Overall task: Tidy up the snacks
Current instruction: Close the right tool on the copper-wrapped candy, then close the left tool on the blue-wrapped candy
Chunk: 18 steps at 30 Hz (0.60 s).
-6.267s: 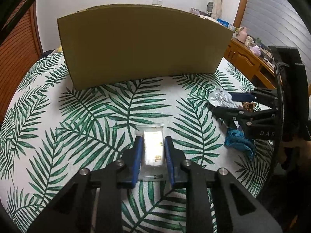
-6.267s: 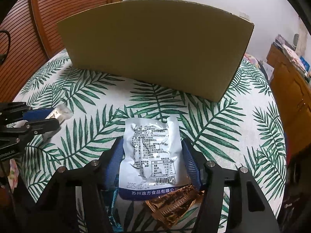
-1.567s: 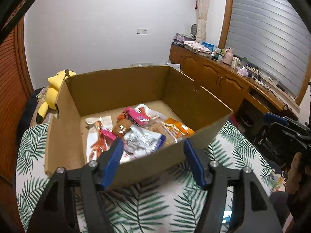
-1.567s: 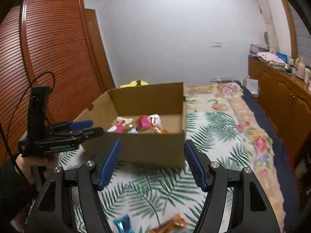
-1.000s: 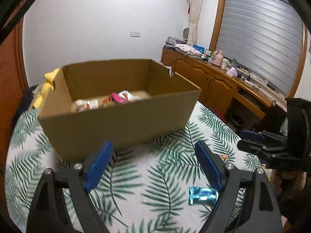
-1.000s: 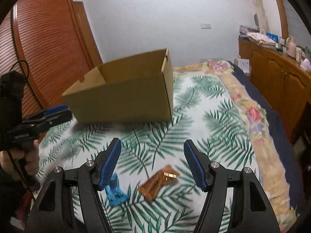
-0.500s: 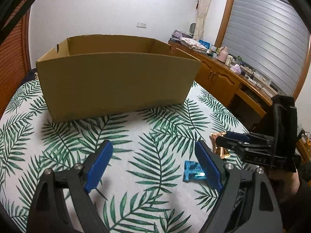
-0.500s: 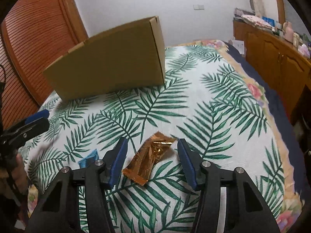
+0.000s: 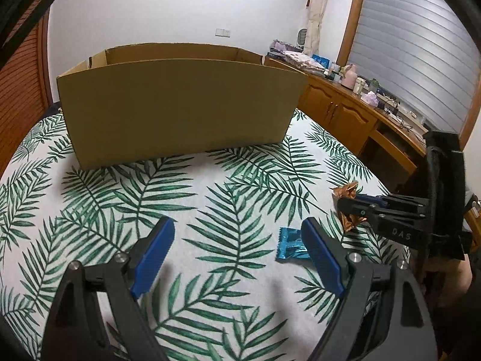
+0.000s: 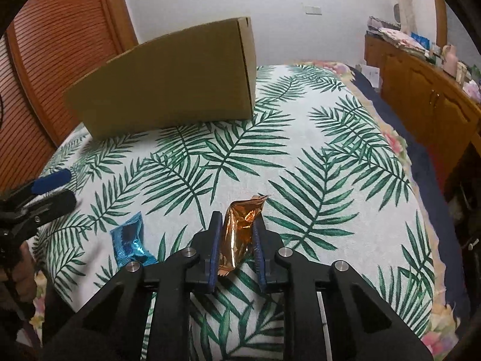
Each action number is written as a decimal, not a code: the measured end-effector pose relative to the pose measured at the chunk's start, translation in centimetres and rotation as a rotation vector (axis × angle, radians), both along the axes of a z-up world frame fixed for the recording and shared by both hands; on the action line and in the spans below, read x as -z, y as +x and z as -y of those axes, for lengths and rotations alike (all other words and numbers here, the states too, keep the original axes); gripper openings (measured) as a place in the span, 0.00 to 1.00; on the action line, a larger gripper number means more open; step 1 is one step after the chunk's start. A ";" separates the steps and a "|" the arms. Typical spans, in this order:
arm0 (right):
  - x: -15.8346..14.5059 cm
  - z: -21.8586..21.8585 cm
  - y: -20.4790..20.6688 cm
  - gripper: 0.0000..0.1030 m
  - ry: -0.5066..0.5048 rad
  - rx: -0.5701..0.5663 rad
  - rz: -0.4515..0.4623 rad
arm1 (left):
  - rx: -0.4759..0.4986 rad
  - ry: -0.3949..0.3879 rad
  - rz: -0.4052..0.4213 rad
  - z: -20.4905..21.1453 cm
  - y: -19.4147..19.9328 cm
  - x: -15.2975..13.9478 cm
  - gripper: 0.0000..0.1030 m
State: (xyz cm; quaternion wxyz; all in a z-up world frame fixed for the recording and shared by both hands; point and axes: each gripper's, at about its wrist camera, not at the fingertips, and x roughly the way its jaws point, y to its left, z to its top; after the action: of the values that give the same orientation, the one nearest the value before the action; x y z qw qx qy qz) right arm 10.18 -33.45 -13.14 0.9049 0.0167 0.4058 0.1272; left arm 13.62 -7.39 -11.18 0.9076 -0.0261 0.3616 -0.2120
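Observation:
A brown cardboard box (image 9: 177,105) stands at the far side of the palm-leaf tablecloth; it also shows in the right wrist view (image 10: 168,87). Its contents are hidden. My right gripper (image 10: 237,225) is shut on a copper foil snack packet (image 10: 240,231), low at the table. The packet also shows in the left wrist view (image 9: 345,204). A blue foil snack packet (image 9: 290,243) lies on the cloth just ahead of my left gripper's right finger, and shows in the right wrist view (image 10: 129,240). My left gripper (image 9: 237,234) is open and empty above the cloth.
The palm-leaf cloth (image 10: 330,156) covers a table that drops off at the right and near edges. A wooden sideboard (image 9: 345,111) with clutter runs along the right wall. A slatted wooden door (image 10: 60,45) stands at the left.
My right gripper has closed onto the copper packet. My left gripper has dropped lower and nearer to the blue packet, still open.

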 end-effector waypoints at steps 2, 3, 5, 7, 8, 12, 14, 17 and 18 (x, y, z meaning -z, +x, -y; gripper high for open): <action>-0.6 0.3 -0.4 0.16 0.015 -0.004 0.014 | 0.002 -0.002 -0.010 0.6 0.0 0.2 0.84; -0.9 0.3 -0.6 0.16 0.021 -0.007 0.020 | 0.003 -0.006 -0.014 0.9 0.0 0.2 0.84; -1.7 0.1 -0.9 0.16 0.027 -0.014 0.042 | 0.008 -0.013 -0.022 1.6 0.0 0.2 0.84; -2.5 0.1 -1.6 0.16 0.028 -0.027 0.073 | 0.013 -0.019 -0.030 2.3 0.0 0.3 0.84; -2.8 0.1 -1.8 0.16 0.028 -0.030 0.082 | 0.017 -0.021 -0.036 2.7 0.0 0.3 0.84; -3.7 0.6 -2.8 0.16 0.046 -0.039 0.114 | 0.008 -0.004 -0.057 4.7 0.2 0.7 0.84; -4.0 0.7 -3.1 0.16 0.051 -0.041 0.128 | 0.000 0.020 -0.068 5.6 0.3 1.0 0.84; -4.2 1.1 -3.3 0.16 0.081 -0.042 0.135 | -0.002 0.055 -0.074 7.0 0.1 1.5 0.84; -4.1 1.1 -3.4 0.16 0.091 -0.044 0.136 | -0.005 0.073 -0.076 7.5 0.1 1.8 0.84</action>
State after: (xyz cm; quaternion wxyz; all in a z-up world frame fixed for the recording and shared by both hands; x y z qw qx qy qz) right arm 6.83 -34.59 -9.01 0.9256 0.0402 0.3376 0.1661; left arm 13.72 -14.85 -12.94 0.8941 -0.0017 0.4031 -0.1952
